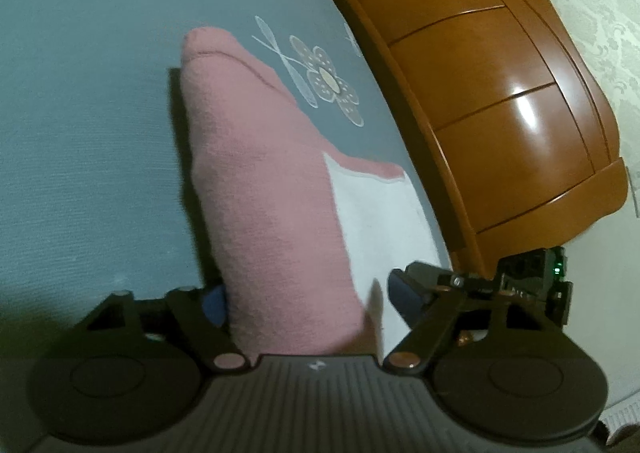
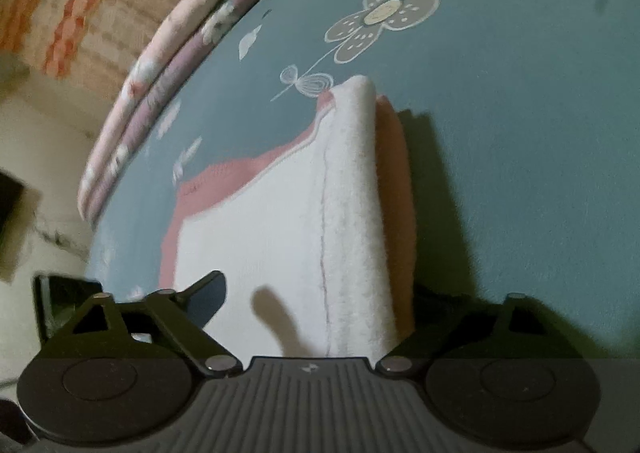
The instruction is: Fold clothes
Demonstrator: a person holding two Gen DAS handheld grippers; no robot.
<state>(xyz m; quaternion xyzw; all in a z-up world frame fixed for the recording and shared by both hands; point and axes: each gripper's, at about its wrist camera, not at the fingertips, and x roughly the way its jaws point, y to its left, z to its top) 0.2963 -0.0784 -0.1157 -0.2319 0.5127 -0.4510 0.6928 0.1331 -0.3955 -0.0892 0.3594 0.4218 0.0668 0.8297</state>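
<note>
left wrist view: the left gripper [image 1: 308, 295] has its jaws spread wide, and a raised fold of the pink and white garment [image 1: 264, 189] runs up between them. the blue pad of the left finger sits against the fold, while the right finger [image 1: 408, 293] stands apart from it over the white part, so i cannot tell whether anything is pinched. the garment lies on a grey-blue bedspread [image 1: 88, 101] with an embroidered flower [image 1: 326, 83], near a wooden footboard [image 1: 500, 93] on the right. right wrist view: the right gripper [image 2: 316, 305] is also wide (its right finger is hidden behind the cloth), with the white fold ridge [image 2: 352, 181] rising between the jaws. folded bedding [image 2: 160, 73] lies far left.
</note>
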